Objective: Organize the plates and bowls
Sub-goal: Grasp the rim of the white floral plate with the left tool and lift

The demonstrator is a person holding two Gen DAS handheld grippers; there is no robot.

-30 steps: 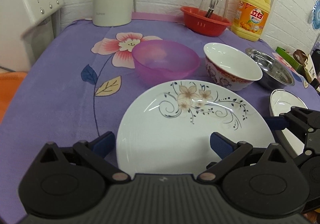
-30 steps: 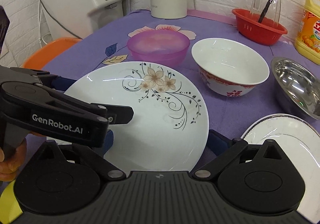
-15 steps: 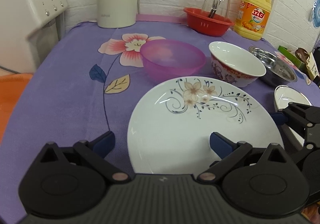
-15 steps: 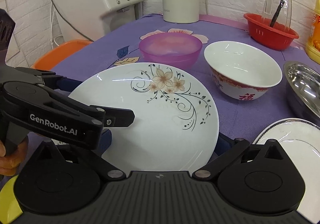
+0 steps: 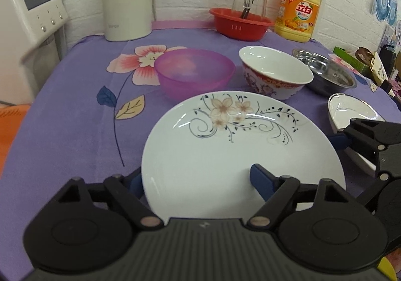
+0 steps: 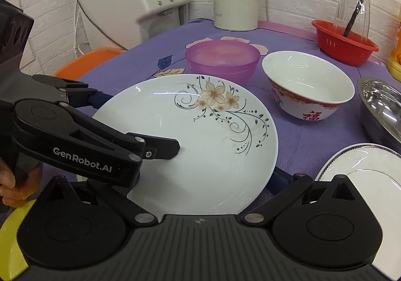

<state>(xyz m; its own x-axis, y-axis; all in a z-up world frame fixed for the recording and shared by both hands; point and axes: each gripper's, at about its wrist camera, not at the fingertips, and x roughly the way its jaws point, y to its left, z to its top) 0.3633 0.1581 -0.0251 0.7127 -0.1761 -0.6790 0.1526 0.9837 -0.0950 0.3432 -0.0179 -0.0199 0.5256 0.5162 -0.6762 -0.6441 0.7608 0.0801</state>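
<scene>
White round ceramic plate with a brown flower print [image 5: 240, 153] lies on the purple flowered tablecloth [image 5: 75, 110], at the near centre. The left gripper [image 5: 198, 182] straddles its near-left rim — jaws closing, one blue pad under the rim, one over the plate's face. The right gripper [image 6: 175, 190] brackets the plate's near-right edge; whether its pads press, I cannot tell. Grasping the plate looks to be the step in hand. At 11 o'clock from the plate sits a translucent purple plastic bowl [image 5: 194, 72], at 1 o'clock a white china bowl with a red band [image 5: 275, 72], at 3 o'clock a silver-rimmed white plate [image 5: 351, 110] — likely the stacking spot. Next: a firm pinch, then a level lift.
</scene>
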